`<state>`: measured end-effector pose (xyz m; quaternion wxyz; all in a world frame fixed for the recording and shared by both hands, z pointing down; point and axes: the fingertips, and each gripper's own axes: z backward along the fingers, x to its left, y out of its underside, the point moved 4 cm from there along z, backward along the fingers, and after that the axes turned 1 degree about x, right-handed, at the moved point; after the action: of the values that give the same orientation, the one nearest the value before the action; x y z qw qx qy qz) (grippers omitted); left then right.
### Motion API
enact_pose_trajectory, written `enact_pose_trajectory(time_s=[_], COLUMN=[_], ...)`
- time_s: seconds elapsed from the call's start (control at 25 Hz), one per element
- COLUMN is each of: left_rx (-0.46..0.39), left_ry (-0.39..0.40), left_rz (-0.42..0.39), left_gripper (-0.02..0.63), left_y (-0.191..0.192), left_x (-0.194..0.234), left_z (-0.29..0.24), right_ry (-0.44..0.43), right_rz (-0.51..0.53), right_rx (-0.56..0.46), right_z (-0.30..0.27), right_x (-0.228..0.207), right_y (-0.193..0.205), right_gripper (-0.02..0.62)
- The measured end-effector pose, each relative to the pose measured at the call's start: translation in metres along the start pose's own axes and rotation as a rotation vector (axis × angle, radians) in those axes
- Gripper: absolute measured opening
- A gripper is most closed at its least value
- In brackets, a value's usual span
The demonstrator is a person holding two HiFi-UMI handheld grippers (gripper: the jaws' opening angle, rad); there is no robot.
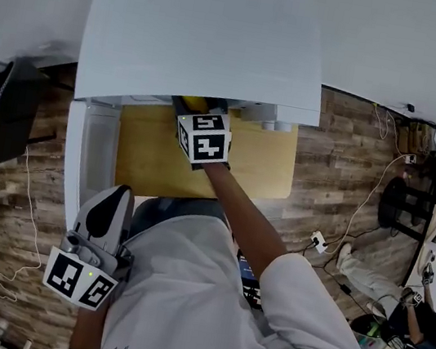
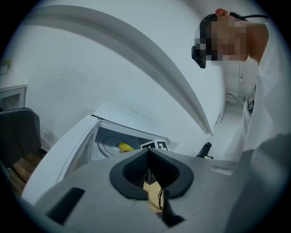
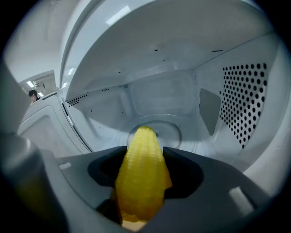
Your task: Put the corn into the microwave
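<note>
1. Yellow corn (image 3: 141, 182) is clamped in the right claw (image 3: 144, 157), one jaw on either side, with the tip poking forward past the jaws. That claw is spread fairly wide, but only because it's gripping the corn, not because it's empty.
2. The corn is already inside the microwave (image 1: 208, 35). The right gripper view looks straight into the white cavity, with the glass turntable (image 3: 175, 132) just ahead of and below the tip. It looks like the corn is held above the turntable rather than lying on it, but I can't swear there's no contact.
3. The door (image 1: 92, 157) is swung open to the left, so nothing's blocking the way. In the head view the right arm reaches in under the microwave's top, over the wooden bench (image 1: 265, 165).
4. The left claw (image 2: 148, 157) isn't doing anything useful right now. Its jaws are together with nothing in them, and it's parked low by the person's body, well apart from the microwave and facing the open front.
5. Progress, my guess: pickup and carry are done, the door's open and the corn is through the opening. Most of the way there.
6. Left to do: lower it onto the turntable, let go, and back the claw out. Maybe shut the door too, though the task doesn't ask for that.
7. Thing to watch: corn is round and could roll once released, so I'd set it down flat before opening up.
</note>
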<state>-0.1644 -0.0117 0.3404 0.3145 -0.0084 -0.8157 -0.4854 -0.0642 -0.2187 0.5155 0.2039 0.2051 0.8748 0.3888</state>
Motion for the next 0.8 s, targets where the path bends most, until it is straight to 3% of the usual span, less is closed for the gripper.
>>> enact_pose_trajectory(time_s=[0.8], left_rx=[0.014], left_ry=[-0.032], left_rz=[0.011], left_gripper=[-0.011], left_y=[0.000], left_x=[0.008], left_z=[-0.004], right_ry=[0.070], right_rz=[0.078], right_rx=[-0.035], right_z=[-0.034], right_x=[-0.004], right_y=[-0.011], right_gripper=[0.261])
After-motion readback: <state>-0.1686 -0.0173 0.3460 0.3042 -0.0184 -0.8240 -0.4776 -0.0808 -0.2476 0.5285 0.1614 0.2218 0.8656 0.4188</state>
